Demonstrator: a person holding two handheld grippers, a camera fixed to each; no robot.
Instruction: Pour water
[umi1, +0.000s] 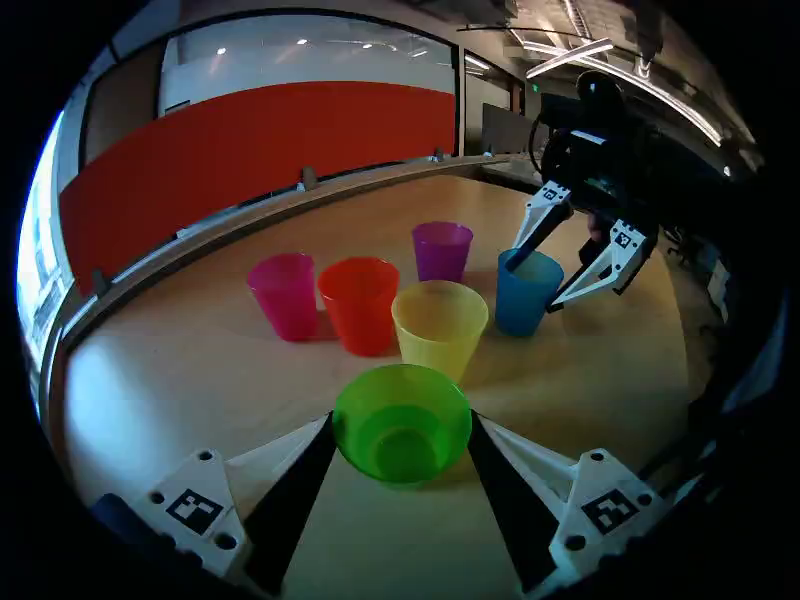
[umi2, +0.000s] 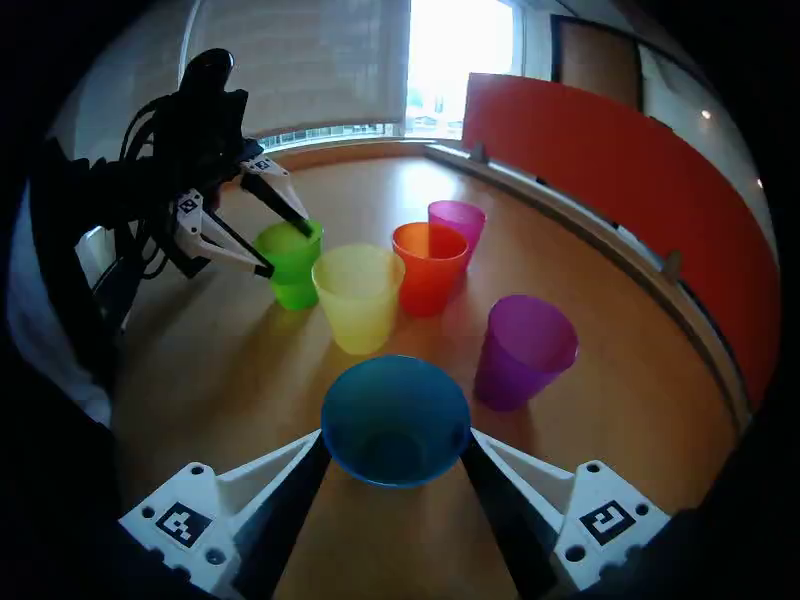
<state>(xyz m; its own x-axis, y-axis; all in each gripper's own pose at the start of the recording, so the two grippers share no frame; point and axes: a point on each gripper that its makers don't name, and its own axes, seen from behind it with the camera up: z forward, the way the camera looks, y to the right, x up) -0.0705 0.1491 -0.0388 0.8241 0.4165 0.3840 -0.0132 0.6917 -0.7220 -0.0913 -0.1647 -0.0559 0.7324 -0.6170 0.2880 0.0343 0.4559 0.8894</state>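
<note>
A green cup (umi1: 402, 425) stands on the wooden table (umi1: 600, 380), and my left gripper (umi1: 400, 420) is shut on it, one finger pressing each side. My right gripper (umi2: 395, 435) is shut the same way on a blue cup (umi2: 395, 420). The left gripper view shows the right gripper (umi1: 535, 285) around the blue cup (umi1: 525, 292) at the far right. In the right gripper view, the left gripper (umi2: 290, 252) straddles the green cup (umi2: 290, 265) at the far left. Both cups stand upright. I cannot tell whether either holds water.
Between the two held cups stand a yellow cup (umi1: 440, 325), an orange cup (umi1: 358, 303), a pink cup (umi1: 285, 295) and a purple cup (umi1: 442, 250), close together. A red partition (umi1: 250, 150) runs along the table's far edge. A person's dark sleeve (umi2: 60, 300) is behind the left gripper.
</note>
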